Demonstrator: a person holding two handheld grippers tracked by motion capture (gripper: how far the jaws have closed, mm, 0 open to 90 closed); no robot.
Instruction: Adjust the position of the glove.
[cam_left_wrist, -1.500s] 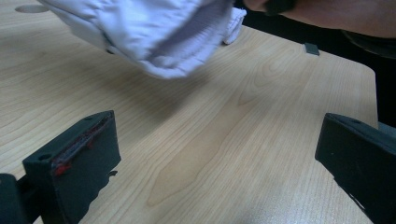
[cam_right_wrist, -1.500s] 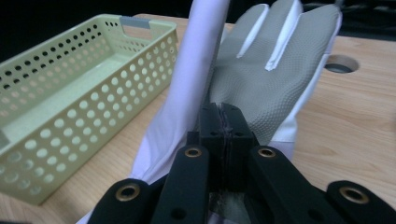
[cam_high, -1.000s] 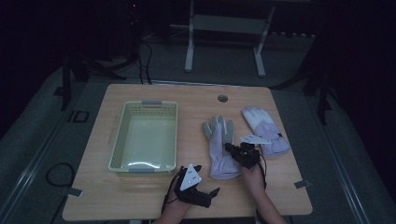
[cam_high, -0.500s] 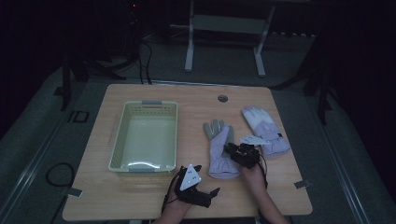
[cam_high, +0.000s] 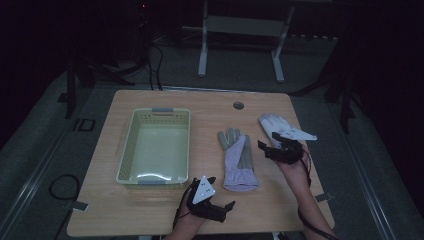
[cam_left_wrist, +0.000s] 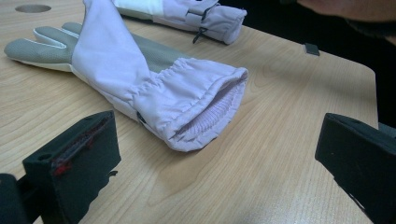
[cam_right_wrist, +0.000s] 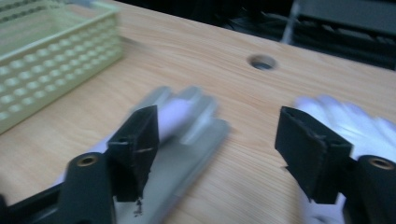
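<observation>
Right gripper (cam_high: 269, 146) lifted, fingers newly apart, left gripper's (cam_high: 223, 204) too; two gloves (cam_high: 239, 160).

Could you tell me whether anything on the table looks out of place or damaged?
Nothing stands out. Two gloves, the nearer glove and the farther glove, lie flat and intact on the table; the basket sits upright.

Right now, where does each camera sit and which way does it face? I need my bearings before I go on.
High view: above the person's table edge, looking forward and down at the basket, near glove, far glove; both forearms enter below, with left gripper and right gripper.
Left gripper view: low over the table, facing the near glove's cuff; its open jaws show.
Right gripper view: raised, blurred, facing both gloves and the basket corner; its open jaws show, having just been opening, nothing between them.
All three share the near glove.
</observation>
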